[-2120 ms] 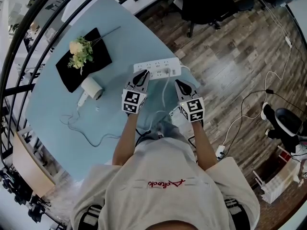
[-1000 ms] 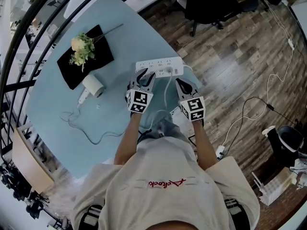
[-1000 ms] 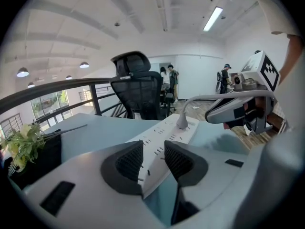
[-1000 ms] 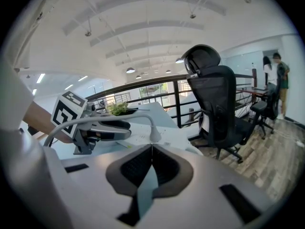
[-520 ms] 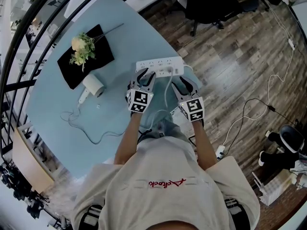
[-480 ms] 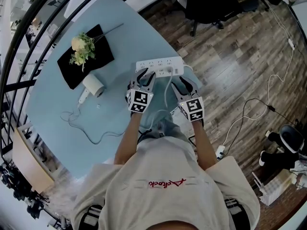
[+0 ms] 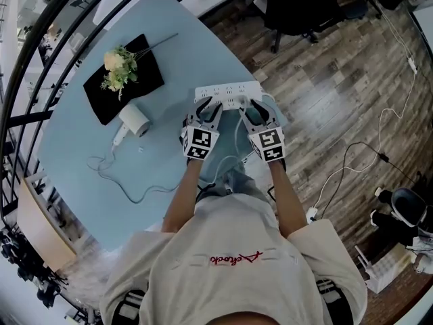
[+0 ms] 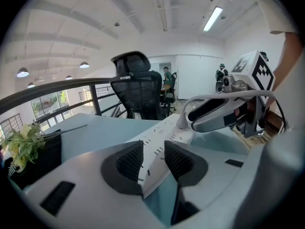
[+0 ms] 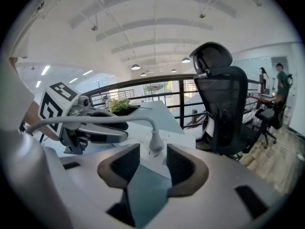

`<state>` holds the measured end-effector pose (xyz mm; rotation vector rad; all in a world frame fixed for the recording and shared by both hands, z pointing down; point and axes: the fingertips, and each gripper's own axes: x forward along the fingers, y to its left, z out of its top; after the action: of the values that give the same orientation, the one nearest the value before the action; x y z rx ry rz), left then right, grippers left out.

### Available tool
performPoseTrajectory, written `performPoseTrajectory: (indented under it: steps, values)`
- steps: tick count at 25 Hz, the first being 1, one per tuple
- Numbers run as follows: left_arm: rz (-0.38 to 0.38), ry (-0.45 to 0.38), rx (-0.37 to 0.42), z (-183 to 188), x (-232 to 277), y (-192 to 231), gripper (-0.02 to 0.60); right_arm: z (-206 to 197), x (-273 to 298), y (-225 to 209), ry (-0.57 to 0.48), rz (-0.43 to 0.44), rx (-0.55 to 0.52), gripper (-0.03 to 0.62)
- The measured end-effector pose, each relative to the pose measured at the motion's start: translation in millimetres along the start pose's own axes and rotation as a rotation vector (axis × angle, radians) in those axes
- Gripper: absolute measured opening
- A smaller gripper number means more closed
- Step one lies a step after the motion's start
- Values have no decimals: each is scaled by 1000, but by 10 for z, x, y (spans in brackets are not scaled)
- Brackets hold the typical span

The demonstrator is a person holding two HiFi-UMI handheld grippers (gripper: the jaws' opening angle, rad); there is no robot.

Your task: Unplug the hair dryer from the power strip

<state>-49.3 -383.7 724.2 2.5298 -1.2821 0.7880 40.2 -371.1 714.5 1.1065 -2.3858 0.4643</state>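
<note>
On the left of the pale blue tabletop (image 7: 177, 53) lies the only holder in sight, a flat black tray (image 7: 147, 81) carrying a bunch of flowers (image 7: 115, 70) and nothing else; just beside its near edge lies the hair dryer (image 7: 134, 122), well apart from both tongs, its cord (image 7: 128, 189) looping toward the person; further right the left tongs (image 7: 204, 108) sit at the near end of the white power strip (image 7: 227, 92), jaws a little apart with the strip's end showing in the gap; whether the pads bear on it I cannot tell, though it looks like a steadying hold; on the strip the plug (image 9: 155, 145) stands upright, seated in its socket; at the right comes the change: the right tongs (image 7: 253, 110), pinched together a second ago and hanging back from the strip, have just been opening to full width and have come in toward it, so the plug now stands just ahead of the gap between the pads, untouched; I read that as the reach for the plug nearly made, with the closing and the pull yet to do; the dryer is not yet unplugged.
</note>
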Motion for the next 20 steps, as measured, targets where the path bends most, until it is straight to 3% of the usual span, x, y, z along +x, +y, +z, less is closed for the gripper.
performPoseTrajectory:
  steps: [10, 20]
  values:
    - [-1, -3, 1, -8, 4, -5, 138, 20, 238, -65, 66, -27, -33, 169]
    - [0, -3, 5, 0, -7, 2, 137, 47, 247, -74, 53, -54, -35, 157]
